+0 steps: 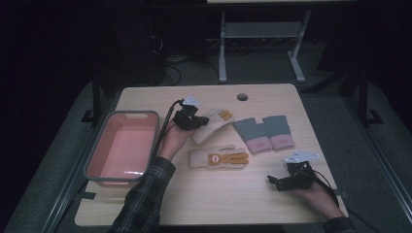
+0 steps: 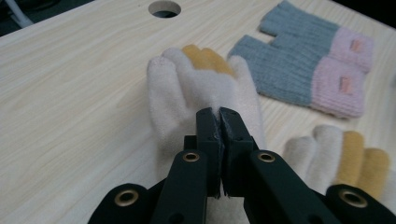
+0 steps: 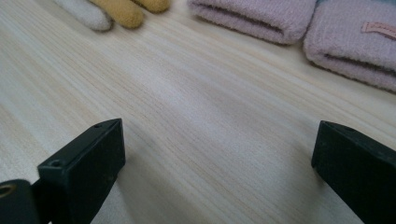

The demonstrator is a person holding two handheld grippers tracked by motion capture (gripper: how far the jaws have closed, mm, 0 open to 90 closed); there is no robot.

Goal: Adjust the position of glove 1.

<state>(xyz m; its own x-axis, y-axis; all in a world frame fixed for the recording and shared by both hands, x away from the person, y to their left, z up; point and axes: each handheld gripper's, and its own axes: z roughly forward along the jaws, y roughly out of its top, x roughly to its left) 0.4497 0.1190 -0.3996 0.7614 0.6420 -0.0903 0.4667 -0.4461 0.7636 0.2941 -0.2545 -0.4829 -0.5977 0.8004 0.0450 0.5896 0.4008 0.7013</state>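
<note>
High view shows the left gripper [image 1: 190,120] pinched shut on the cream glove [image 1: 210,124], which lies just beside the pink bin [image 1: 122,147] on the side away from the table's edge, likely so it can be lifted and carried into that bin. From the left gripper view the jaws meet on a fold of knit at the glove's palm, the fingers pointing away from the gripper. Well apart from the bin, the right gripper [image 1: 286,180] rests with its jaws spread wide over bare wood, holding nothing, probably waiting.

Dim high view, dark bg; close-ups brighter.
</note>
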